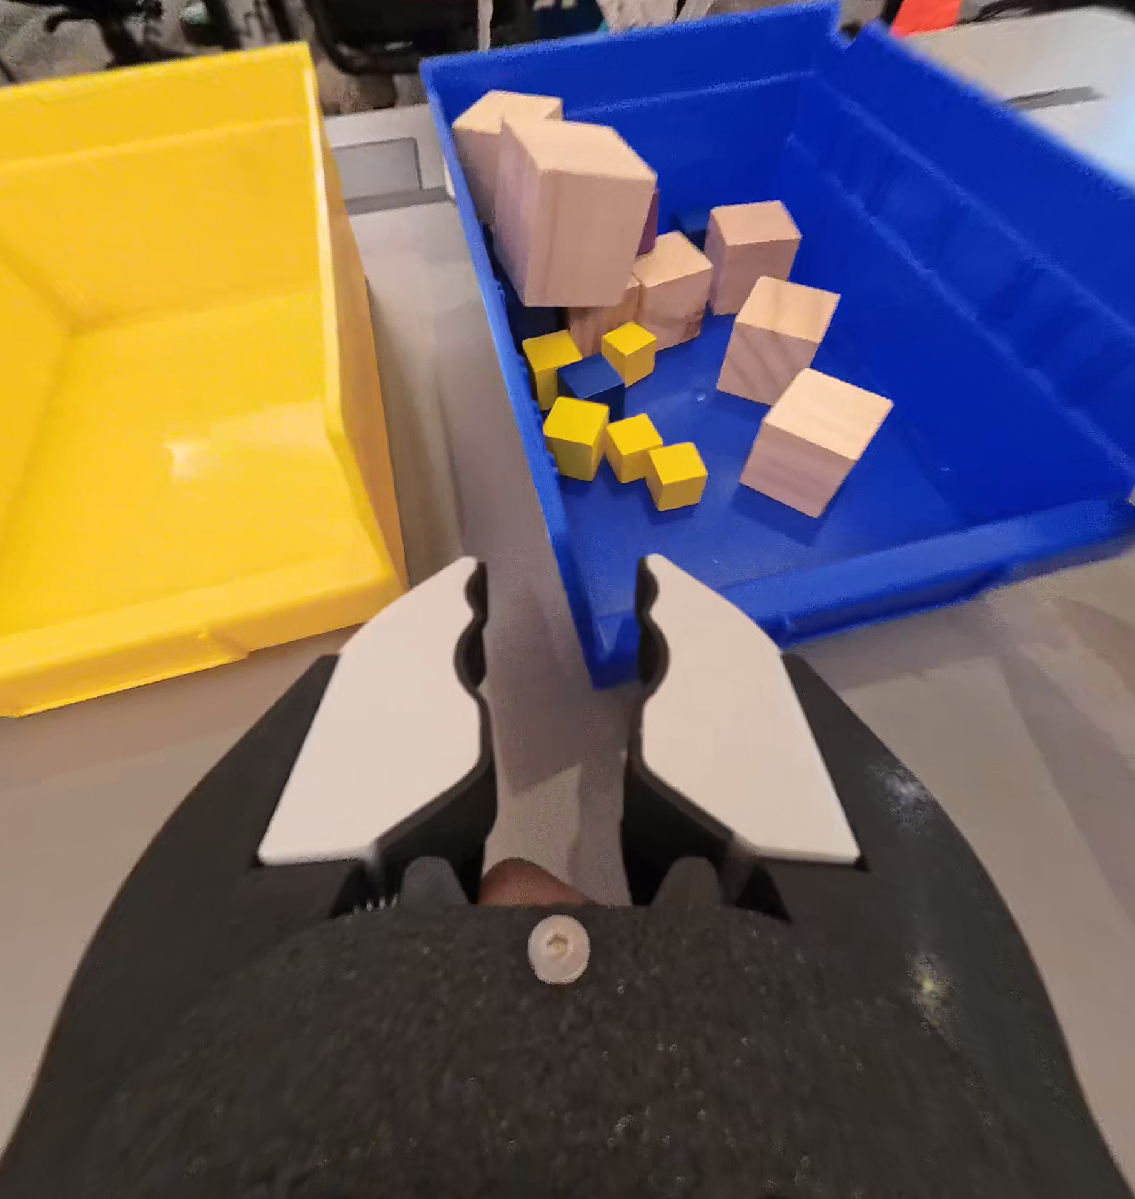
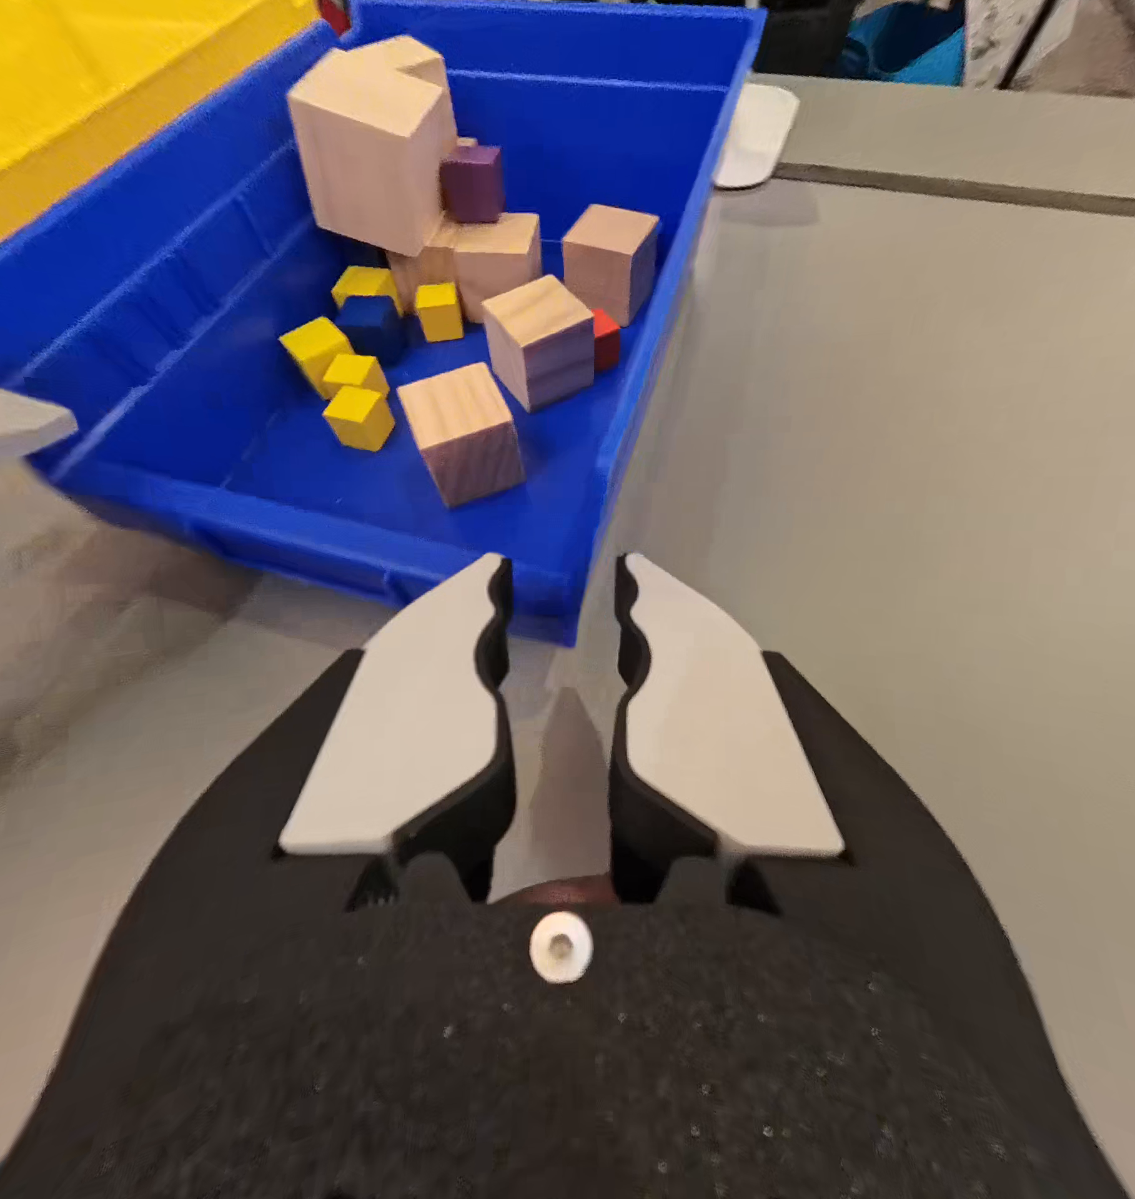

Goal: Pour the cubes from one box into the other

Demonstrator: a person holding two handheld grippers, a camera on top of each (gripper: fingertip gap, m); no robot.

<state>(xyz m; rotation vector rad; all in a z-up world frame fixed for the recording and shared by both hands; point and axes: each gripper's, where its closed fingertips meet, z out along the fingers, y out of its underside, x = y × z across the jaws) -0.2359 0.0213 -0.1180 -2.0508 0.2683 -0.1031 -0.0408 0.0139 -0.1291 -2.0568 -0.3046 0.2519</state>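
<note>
- The grey table (image 2: 908,454) carries two boxes that stand side by side, close but with a strip of table between them.
- The yellow box (image 1: 162,402) is on the left and I see nothing inside it; I judge it is the one to receive.
- The blue box (image 1: 941,324) holds all the cubes, so the pouring is not yet started.
- My left gripper (image 1: 561,571) has its fingers apart and holds nothing; it is at the near left corner of the blue box, with the wall about between the tips.
- My right gripper (image 2: 561,564) is also spread and empty, at the near right corner of the same box.
- The big wooden cubes (image 2: 370,143) are heaped at the far end, some leaning on each other.
- The small yellow cubes (image 1: 629,448), one dark blue cube (image 1: 590,383), a purple cube (image 2: 472,181) and a red cube (image 2: 605,337) lie loose on the floor of the box.
- Risk, as I judge it: a thin wall held only at two corners can slip or twist when I lift.
- If I tilt fast, the heap may slide at once, and small cubes may jump over the yellow rim or fall in the gap.
</note>
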